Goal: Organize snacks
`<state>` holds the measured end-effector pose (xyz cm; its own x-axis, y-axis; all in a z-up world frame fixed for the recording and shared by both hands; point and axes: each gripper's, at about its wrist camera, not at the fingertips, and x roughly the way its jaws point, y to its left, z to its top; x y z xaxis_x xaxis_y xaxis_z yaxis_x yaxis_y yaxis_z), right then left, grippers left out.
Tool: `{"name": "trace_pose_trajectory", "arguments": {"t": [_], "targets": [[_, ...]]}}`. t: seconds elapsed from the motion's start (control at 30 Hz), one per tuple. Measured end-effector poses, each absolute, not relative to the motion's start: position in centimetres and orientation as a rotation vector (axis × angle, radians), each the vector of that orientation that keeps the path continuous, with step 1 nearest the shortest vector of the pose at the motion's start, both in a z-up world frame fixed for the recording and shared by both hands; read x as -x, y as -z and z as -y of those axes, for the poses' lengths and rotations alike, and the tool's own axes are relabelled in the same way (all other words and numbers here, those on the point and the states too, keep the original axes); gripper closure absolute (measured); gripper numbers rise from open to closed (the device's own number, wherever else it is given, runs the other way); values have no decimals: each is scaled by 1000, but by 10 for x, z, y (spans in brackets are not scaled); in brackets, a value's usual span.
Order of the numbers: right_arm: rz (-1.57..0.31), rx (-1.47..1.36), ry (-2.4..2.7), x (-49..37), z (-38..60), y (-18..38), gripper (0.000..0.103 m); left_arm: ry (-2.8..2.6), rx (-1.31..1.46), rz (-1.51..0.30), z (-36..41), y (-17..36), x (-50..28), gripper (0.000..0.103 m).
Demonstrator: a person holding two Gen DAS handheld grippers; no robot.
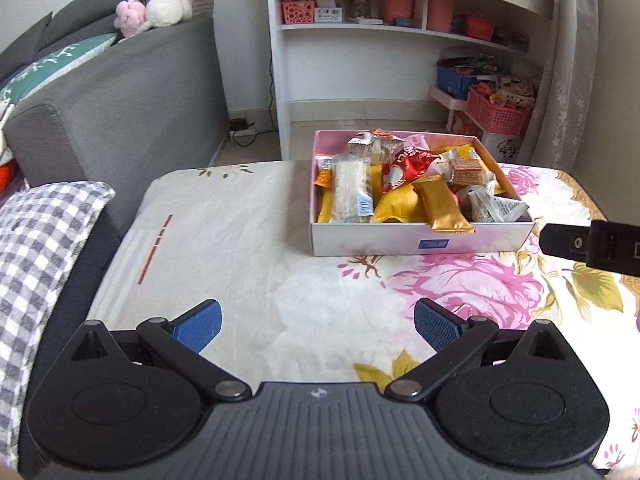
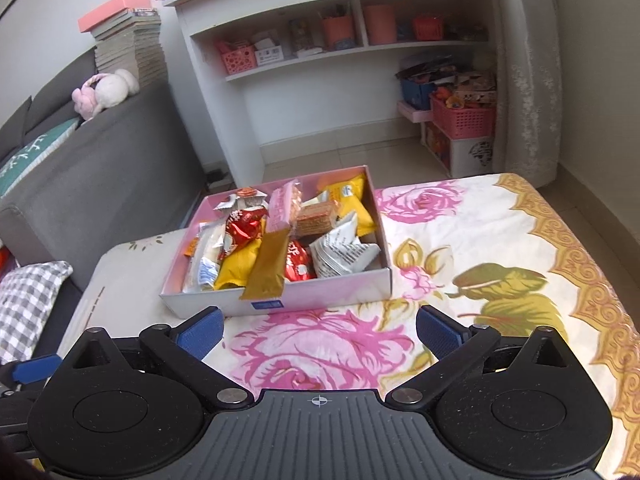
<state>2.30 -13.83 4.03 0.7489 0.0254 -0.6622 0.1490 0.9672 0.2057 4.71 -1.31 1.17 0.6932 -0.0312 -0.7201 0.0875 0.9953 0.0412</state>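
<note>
Left claw [image 1: 318, 326]: jaws wide, nothing between the blue pads; only the flowered cloth [image 1: 248, 240] of the desk lies under it.
Right claw [image 2: 320, 330]: jaws wide and empty, held over a pink rose on the cloth.
Box [image 1: 420, 242]: ahead of the left claw and a little to its right; just ahead of the right claw, slightly to its left, with its near wall close to the left pad. It sits on the desk, open at the top.
Snacks [image 2: 280, 240]: piled loose in the box, overlapping.
Gold bar [image 1: 442, 208]: leans over the box's near wall, its end sticking out.
Red pack [image 1: 404, 166]: on top of the pile, near the middle.
White pack [image 2: 340, 252]: in the box's near right corner.
Yellow bags [image 2: 352, 204]: under and behind the others.
Sofa [image 1: 120, 100]: far left of both claws, with a plush toy [image 1: 154, 12] on its arm.
Shelf [image 1: 380, 28]: behind the box, against the wall.
Pink basket [image 2: 462, 118]: on the floor, far ahead to the right.
Way to the box: nothing lies between either claw and it.
</note>
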Motion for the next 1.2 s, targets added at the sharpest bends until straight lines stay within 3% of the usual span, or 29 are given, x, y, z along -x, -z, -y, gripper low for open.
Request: {"name": "trace_pose_trajectory", "arguments": {"t": [1.2], "targets": [[-806, -84, 52, -6, 112, -29, 0, -15, -65, -824, 13, -14, -26, 0]]}}
